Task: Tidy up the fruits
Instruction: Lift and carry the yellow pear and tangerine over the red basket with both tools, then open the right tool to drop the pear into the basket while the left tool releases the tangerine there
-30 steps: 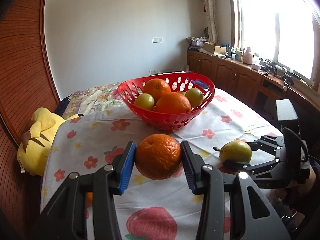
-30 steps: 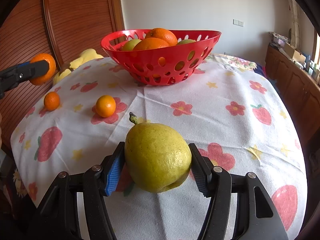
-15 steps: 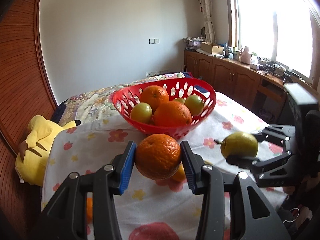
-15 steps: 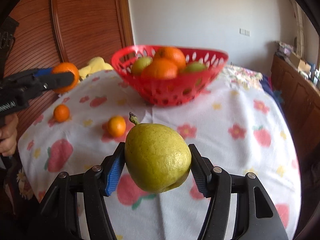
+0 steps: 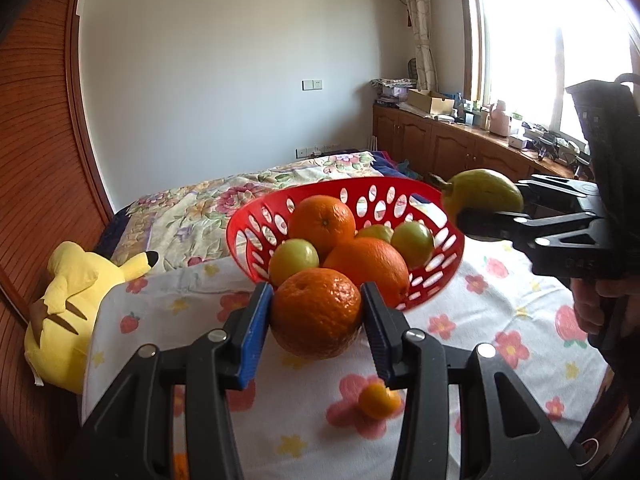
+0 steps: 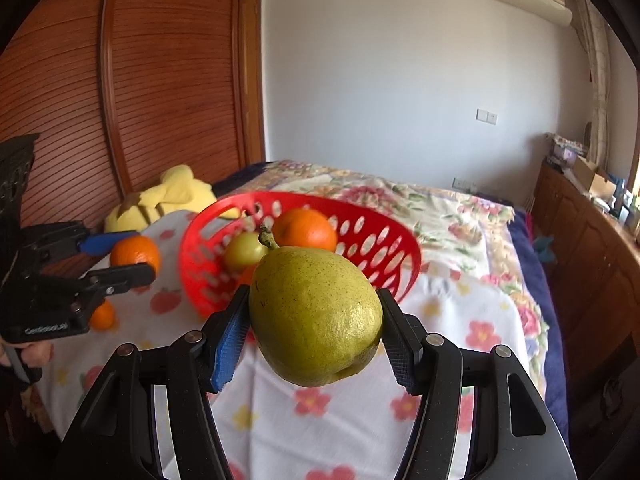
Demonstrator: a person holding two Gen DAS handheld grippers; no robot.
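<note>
Your left gripper pinches orange at red basket near rim; right gripper pinches pear beside right rim. Small tangerine loose on desk below.

Both wrist views face the red basket closely.

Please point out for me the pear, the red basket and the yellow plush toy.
pear [image 6: 316, 316], right wrist view, middle of its skin.
red basket [image 5: 436, 268], left wrist view, perforated front wall on the right.
yellow plush toy [image 5: 68, 300], left wrist view, middle of its body.
</note>
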